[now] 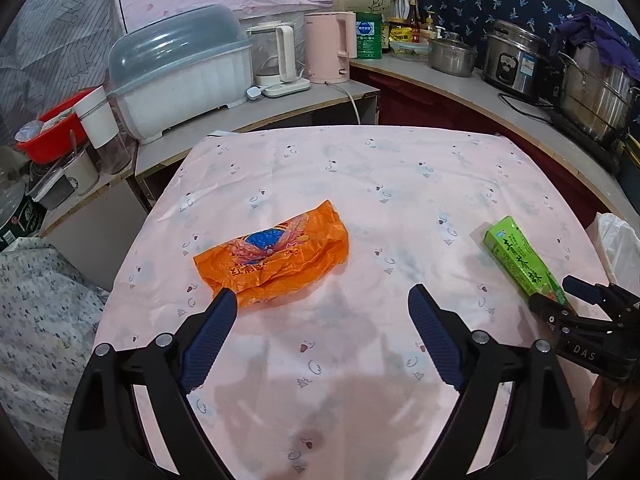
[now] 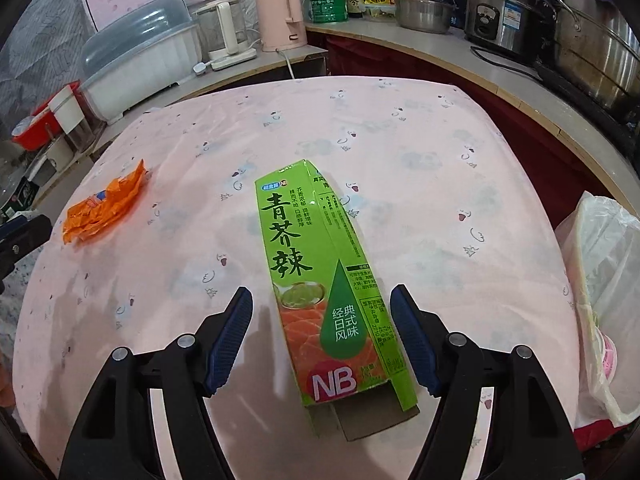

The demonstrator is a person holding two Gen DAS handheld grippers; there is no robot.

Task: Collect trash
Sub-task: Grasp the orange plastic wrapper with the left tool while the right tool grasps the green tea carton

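A crumpled orange plastic wrapper [image 1: 276, 256] lies on the pink tablecloth [image 1: 400, 184], just ahead of my left gripper [image 1: 322, 296]. That gripper stands open, its left fingertip at the wrapper's near edge, nothing between the pads. A long green carton [image 2: 320, 280] with an open near flap lies flat on the cloth. My right gripper [image 2: 322, 294] straddles its near half with the jaws open and the pads clear of its sides. The carton [image 1: 520, 260] and the right gripper [image 1: 560, 296] also show at the right of the left wrist view; the wrapper [image 2: 104, 208] appears at the left of the right wrist view.
A white plastic bag [image 2: 600, 288] hangs open at the table's right edge. Counters behind hold a covered dish rack [image 1: 180, 76], kettles [image 1: 328, 48], a rice cooker [image 1: 516, 60] and steel pots [image 1: 596, 96]. A red basin [image 1: 52, 128] and cups stand at the left.
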